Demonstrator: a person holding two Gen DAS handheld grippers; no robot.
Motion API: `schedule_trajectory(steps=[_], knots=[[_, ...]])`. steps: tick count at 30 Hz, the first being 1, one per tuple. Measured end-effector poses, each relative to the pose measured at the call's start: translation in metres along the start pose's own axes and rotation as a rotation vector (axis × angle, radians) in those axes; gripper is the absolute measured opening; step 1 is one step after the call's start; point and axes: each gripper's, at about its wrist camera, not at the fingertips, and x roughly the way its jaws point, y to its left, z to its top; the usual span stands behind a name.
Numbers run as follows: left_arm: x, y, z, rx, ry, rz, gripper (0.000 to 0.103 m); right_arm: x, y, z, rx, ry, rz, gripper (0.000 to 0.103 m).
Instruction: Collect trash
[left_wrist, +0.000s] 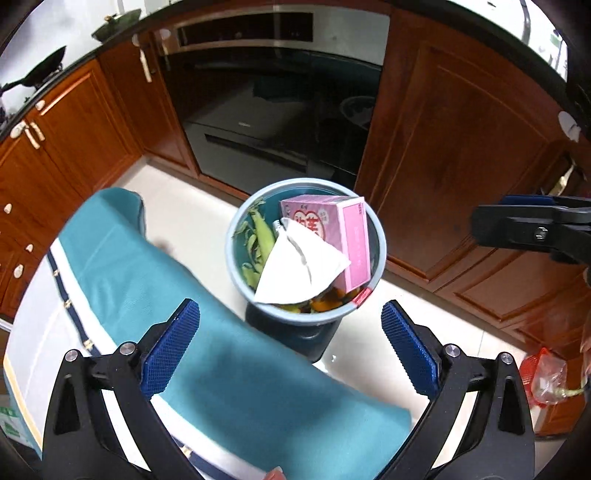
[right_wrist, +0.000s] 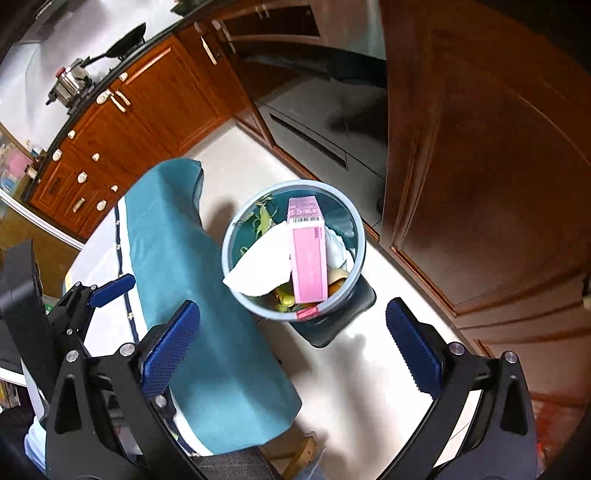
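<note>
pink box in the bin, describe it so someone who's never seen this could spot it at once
On the pale floor before the wooden cabinets stands a round blue-grey bin. Inside, the pink box leans against its rim beside a white paper and green husks; it's the only pink, hard-edged item.

You have one blue-rimmed bin (left_wrist: 376, 273) on the floor, and in it one pink box (left_wrist: 354, 243), one white paper wrapper (left_wrist: 299, 273) and one green corn husk (left_wrist: 264, 236). One teal cloth (left_wrist: 207, 354) lies over the table beside it. One black wok (right_wrist: 125, 40) and one steel pot (right_wrist: 72, 81) sit on your counter.
</note>
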Motion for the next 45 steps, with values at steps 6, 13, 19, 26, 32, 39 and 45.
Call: schedule_trajectory(steps=[6,13,19,26,32,39,45], knots=[[-0.037,0.011,-0.017,-0.033,-0.034,-0.018,0.099,-0.020,0.009,-0.020,0.004,-0.016,0.008,0.097],[-0.073,0.014,-0.038,-0.057,-0.085,-0.016,0.099,-0.028,0.028,-0.038,-0.050,-0.026,-0.020,0.097],[-0.073,0.020,-0.052,-0.094,-0.072,-0.009,0.099,-0.022,0.044,-0.058,-0.104,-0.060,-0.098,0.097],[-0.050,0.026,-0.062,-0.107,-0.020,-0.003,0.099,-0.002,0.044,-0.075,-0.101,-0.058,-0.167,0.097],[-0.031,0.027,-0.066,-0.102,0.015,0.005,0.099,0.024,0.041,-0.084,-0.084,-0.005,-0.196,0.097],[-0.004,0.039,-0.070,-0.129,0.069,0.012,0.099,0.053,0.034,-0.089,-0.054,0.038,-0.246,0.097],[0.014,0.044,-0.070,-0.150,0.102,0.000,0.099,0.070,0.036,-0.089,-0.070,0.063,-0.272,0.097]])
